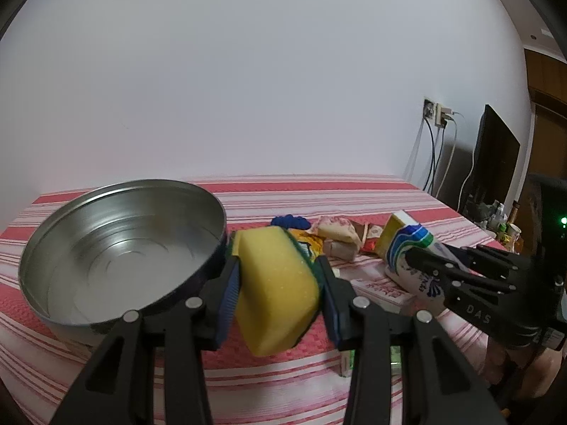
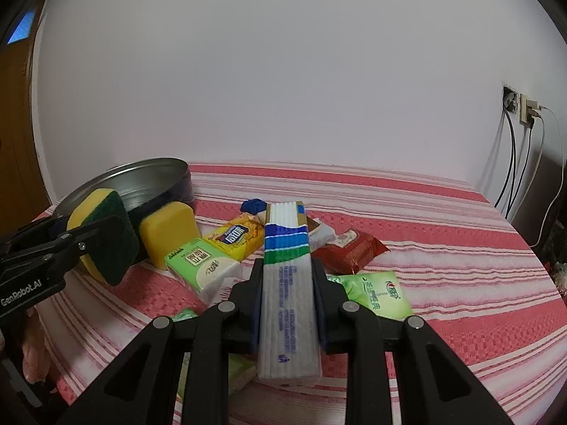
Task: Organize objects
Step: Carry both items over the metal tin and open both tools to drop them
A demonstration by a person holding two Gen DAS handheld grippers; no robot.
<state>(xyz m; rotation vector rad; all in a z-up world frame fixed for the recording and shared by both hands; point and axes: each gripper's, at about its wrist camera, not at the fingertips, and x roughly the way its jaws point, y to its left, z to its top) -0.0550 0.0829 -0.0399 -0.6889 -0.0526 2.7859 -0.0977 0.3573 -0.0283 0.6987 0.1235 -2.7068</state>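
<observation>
With my left gripper (image 1: 278, 297) clamped on the yellow sponge with the green scouring face (image 1: 274, 283) beside the round metal tin (image 1: 120, 248), and my right gripper (image 2: 287, 304) clamped on the white striped carton (image 2: 287, 283) above the snack pile, I carry the sponge over the rim before letting go

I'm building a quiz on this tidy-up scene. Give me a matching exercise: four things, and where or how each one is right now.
Things:
1. yellow sponge with green scouring side
2. white tissue pack with blue and green stripes
3. round metal tin
4. red snack wrapper

States:
A. lying on the striped cloth
B. clamped in the right gripper
C. standing empty
D. clamped in the left gripper

Pairs: 1-D, 2-B, 3-C, 4-A
</observation>
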